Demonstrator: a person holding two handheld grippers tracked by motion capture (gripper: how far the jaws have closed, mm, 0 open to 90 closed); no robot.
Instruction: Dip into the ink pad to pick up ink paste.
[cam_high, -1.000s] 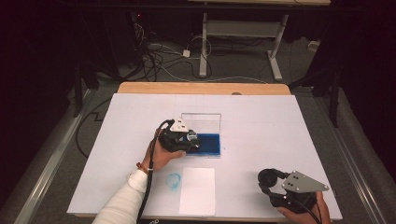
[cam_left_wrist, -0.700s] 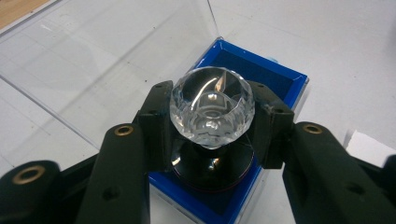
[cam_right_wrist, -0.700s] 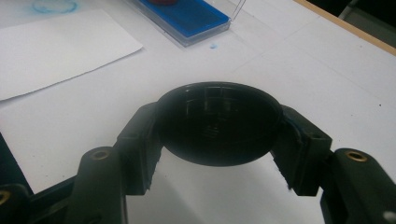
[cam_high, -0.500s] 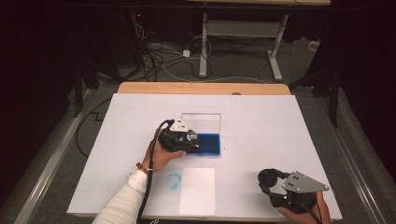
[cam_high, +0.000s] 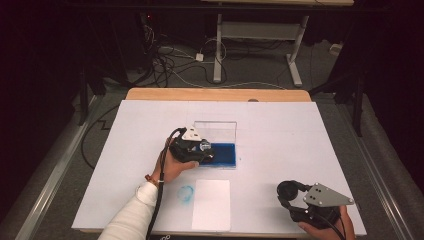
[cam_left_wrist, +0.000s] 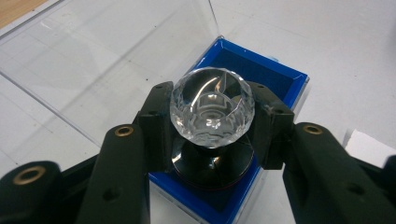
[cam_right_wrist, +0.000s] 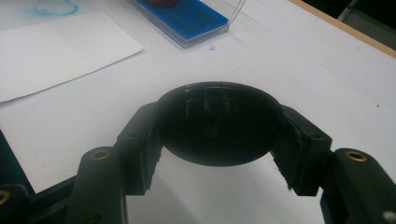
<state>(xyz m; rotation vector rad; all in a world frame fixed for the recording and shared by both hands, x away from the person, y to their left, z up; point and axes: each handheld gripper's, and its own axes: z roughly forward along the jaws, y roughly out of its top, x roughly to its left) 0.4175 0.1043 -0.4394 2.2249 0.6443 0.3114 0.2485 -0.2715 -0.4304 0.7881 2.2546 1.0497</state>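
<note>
White covering spreads over the table (cam_high: 300, 130). Left gripper (cam_left_wrist: 212, 121) is clamped on a faceted clear stamp knob (cam_left_wrist: 212, 106), its black base sitting on the blue ink pad (cam_left_wrist: 261, 70) (clear lid standing open). Right gripper (cam_right_wrist: 219, 140) is clamped on a black round cap (cam_right_wrist: 218, 122), near the white paper sheet (cam_high: 212, 204).

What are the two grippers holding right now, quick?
Left gripper: shut on the stamp with the faceted clear knob, over the blue ink pad.
Right gripper: shut on a round black cap.
</note>
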